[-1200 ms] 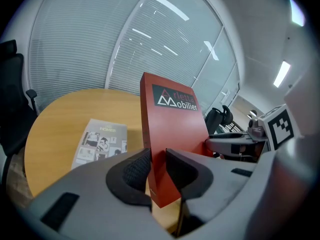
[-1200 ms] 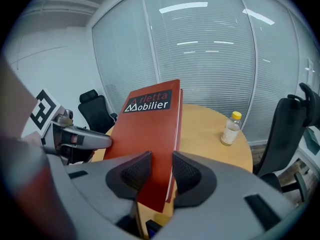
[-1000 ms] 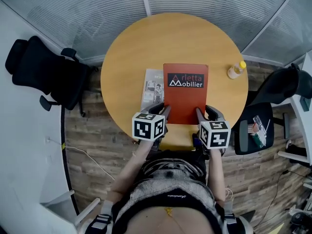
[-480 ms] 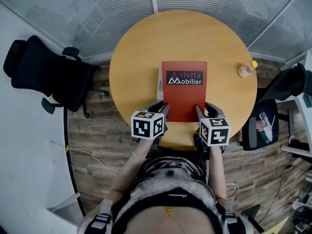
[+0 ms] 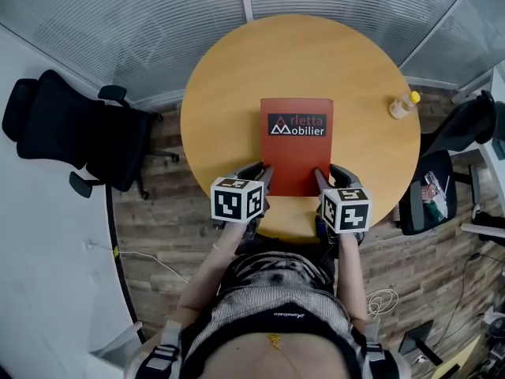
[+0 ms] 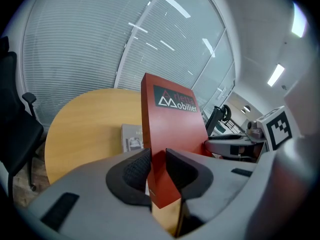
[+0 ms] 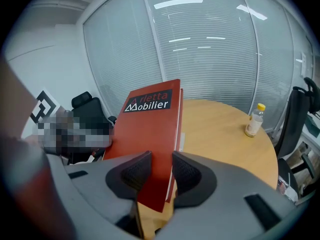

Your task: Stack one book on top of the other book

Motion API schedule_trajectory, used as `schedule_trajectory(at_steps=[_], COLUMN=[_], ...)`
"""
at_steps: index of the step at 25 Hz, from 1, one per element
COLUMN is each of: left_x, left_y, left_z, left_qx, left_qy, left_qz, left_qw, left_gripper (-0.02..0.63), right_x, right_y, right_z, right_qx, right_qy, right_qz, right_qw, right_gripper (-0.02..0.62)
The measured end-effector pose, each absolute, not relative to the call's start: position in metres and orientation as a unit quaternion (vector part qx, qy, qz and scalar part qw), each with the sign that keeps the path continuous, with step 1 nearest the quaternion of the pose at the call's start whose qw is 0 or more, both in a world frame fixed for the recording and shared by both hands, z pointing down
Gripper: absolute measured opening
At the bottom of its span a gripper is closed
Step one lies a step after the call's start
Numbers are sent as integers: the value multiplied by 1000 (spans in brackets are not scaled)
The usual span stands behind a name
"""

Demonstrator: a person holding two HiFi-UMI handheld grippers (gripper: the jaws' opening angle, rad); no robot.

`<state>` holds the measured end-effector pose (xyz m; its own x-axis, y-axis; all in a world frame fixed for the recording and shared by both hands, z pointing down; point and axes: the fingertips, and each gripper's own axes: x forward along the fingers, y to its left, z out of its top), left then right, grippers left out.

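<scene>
Both my left gripper (image 5: pixel 263 174) and right gripper (image 5: pixel 322 177) stayed clamped on the near corners of the red book (image 5: pixel 297 144). I had slid it sideways over the grey book (image 6: pixel 131 138) on the table (image 5: pixel 229 93). Probably only release remained.

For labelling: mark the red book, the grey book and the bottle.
red book (image 5: pixel 297 160), head view, middle of its cover
grey book (image 6: pixel 131 139), left gripper view, its exposed cover
bottle (image 5: pixel 402 106), head view, its body
</scene>
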<state>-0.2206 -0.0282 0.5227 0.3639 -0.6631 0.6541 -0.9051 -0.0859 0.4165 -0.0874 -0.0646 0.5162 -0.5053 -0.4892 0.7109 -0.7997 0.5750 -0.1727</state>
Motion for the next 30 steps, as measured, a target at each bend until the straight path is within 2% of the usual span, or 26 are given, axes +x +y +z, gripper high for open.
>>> schedule_trajectory(at_steps=[30], left_x=[-234], left_y=[-54], left_z=[613], left_qx=[693], left_qy=[-496], left_qz=[213], left_qw=[478], left_gripper=[80], right_x=[-100], right_y=[-90], right_z=[614], right_qx=[371], right_qy=[-776], right_qz=[335], right_qw=[385], right_gripper=[141])
